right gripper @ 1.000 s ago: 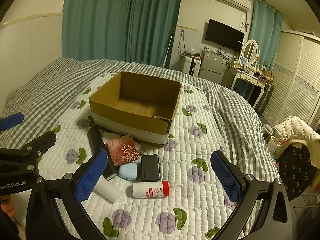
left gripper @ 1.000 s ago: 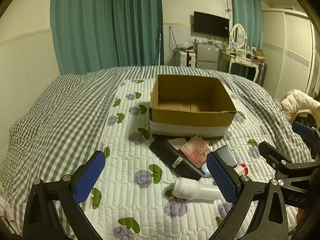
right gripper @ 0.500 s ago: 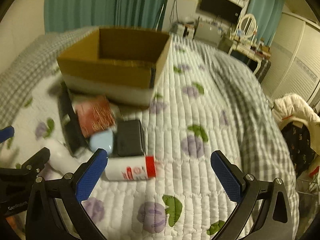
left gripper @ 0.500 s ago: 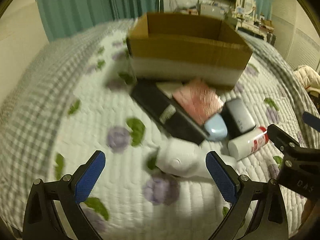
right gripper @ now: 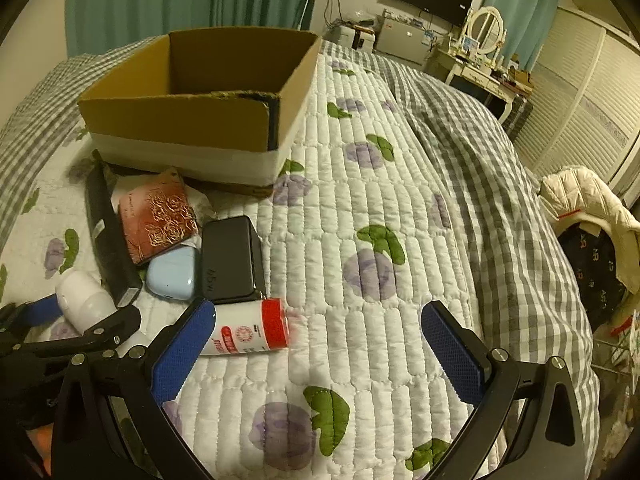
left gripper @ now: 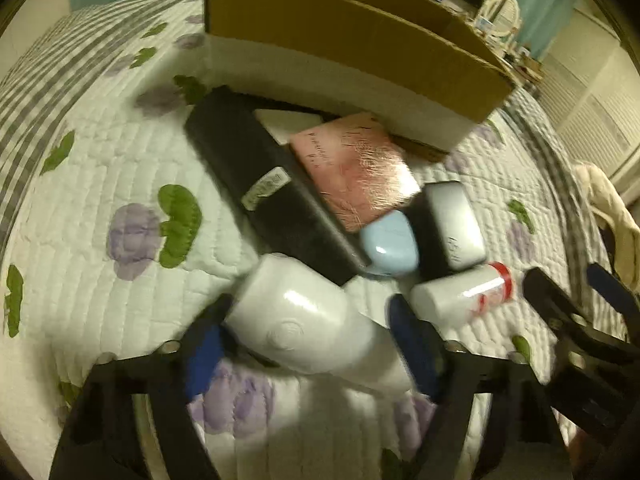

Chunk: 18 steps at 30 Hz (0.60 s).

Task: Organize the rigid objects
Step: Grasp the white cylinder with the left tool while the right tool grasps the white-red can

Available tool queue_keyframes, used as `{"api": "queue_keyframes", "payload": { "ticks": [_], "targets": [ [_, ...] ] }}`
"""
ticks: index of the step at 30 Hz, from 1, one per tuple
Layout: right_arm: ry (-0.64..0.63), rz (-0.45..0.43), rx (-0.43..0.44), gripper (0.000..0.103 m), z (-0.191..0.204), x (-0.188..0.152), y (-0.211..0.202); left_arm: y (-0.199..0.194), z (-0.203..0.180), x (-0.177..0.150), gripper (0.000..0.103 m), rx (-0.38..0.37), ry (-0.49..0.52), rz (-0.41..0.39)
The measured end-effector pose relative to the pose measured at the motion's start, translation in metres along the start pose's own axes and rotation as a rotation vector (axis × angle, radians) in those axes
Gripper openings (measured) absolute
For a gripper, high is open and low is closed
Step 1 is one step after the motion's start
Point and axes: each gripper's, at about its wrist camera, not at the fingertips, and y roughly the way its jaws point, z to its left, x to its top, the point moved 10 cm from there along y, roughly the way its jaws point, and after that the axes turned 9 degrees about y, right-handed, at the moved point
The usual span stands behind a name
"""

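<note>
Left gripper (left gripper: 308, 344) has been dropped from a high view onto the white bottle (left gripper: 316, 320); jaws closing, bottle between them, contact unclear; right gripper (right gripper: 316, 344) spread wide, empty, red-capped bottle (right gripper: 252, 332) beside its left finger; first pick for cardboard box (right gripper: 180, 120) ahead.

White bottle (left gripper: 312, 320) lying on side on quilt; black long box (left gripper: 272, 192), pink case (left gripper: 356, 168), blue case (left gripper: 388, 246), red-capped tube (left gripper: 460, 296) lying clustered before empty cardboard box (left gripper: 352, 36).

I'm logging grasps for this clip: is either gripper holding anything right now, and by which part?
Nothing is gripped yet. The left gripper is closing around the white bottle's body, pads not yet pressing. The right gripper is open and empty.
</note>
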Motion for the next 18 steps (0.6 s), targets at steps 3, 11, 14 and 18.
{"api": "queue_keyframes", "payload": {
  "ticks": [3, 11, 14, 18],
  "targets": [
    [0.003, 0.018, 0.005, 0.103, -0.001, -0.002, 0.006, -0.011, 0.0, 0.003, 0.06, -0.031, 0.007, -0.019],
    [-0.044, 0.076, 0.132, 0.103, 0.029, -0.015, 0.021, -0.057, 0.024, 0.027, 0.056, 0.075, 0.082, -0.105],
    [-0.084, 0.103, 0.162, 0.103, 0.043, -0.024, 0.031, -0.066, 0.035, 0.036, 0.056, 0.151, 0.124, -0.133],
    [-0.122, 0.113, 0.144, 0.1, 0.053, -0.028, 0.044, -0.071, 0.048, 0.037, 0.056, 0.192, 0.154, -0.13]
  ]
}}
